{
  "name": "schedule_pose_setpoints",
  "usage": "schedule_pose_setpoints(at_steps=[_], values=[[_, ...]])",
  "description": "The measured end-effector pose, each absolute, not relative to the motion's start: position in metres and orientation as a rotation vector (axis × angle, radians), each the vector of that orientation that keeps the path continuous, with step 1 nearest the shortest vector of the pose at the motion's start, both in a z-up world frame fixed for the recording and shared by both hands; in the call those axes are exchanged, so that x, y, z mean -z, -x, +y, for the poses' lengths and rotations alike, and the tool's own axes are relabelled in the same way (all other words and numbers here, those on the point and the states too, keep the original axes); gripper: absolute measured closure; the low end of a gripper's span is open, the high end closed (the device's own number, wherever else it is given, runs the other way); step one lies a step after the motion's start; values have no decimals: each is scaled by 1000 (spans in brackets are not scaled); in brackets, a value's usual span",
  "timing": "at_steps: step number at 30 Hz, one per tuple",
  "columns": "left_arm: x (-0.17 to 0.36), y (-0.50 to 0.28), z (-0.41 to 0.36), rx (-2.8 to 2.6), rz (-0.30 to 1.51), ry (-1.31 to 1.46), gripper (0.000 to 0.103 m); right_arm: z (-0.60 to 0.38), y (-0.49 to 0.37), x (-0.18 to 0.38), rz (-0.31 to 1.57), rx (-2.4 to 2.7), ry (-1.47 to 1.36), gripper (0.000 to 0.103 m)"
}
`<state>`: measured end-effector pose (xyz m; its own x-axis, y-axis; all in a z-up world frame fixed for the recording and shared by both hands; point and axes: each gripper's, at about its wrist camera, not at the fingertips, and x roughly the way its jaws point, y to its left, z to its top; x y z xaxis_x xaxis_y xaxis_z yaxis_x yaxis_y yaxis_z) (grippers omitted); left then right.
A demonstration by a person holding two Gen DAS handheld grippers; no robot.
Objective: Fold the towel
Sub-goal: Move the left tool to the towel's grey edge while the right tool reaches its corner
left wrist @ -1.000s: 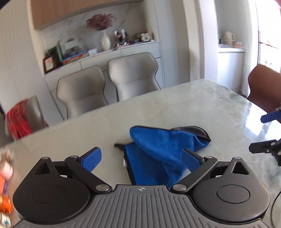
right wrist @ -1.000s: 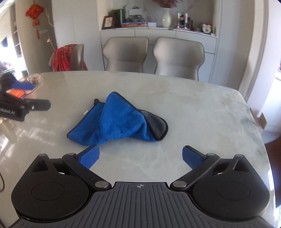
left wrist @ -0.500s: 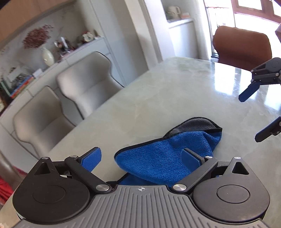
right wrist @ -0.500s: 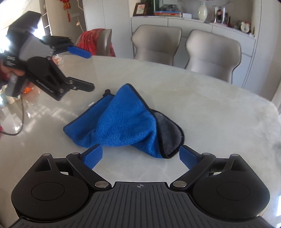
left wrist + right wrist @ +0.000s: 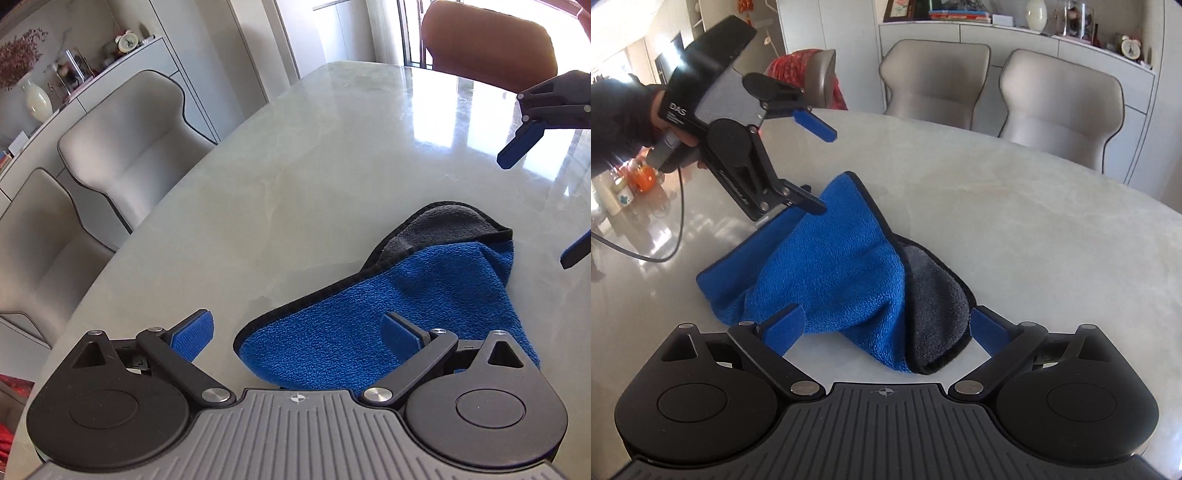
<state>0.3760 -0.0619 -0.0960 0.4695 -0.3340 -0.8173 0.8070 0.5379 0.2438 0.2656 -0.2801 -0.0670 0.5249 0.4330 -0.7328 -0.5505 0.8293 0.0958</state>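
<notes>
A crumpled blue towel with a grey underside and black trim lies on the marble table; it also shows in the left wrist view. My left gripper is open, low over the towel's near end, its right finger above the cloth. From the right wrist view the left gripper hovers open over the towel's far corner. My right gripper is open, straddling the towel's near grey end. In the left wrist view the right gripper is open just past the towel.
Two beige chairs stand at the far table edge before a white sideboard. A brown chair sits at the table end. Bottles and an orange item stand at the left, with a cable trailing over the table.
Both grippers have closed in on the towel from opposite ends and dropped lower. The towel has not moved. Both stay open.
</notes>
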Motion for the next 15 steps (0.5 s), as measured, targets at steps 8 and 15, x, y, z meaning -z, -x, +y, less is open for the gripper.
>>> schedule_pose_setpoints(at_steps=[8, 15], values=[[106, -388, -62, 822, 830, -731, 4, -280, -284, 85, 886, -655, 158, 34], [116, -402, -60, 899, 908, -731, 4, -284, -295, 94, 940, -697, 165, 54]])
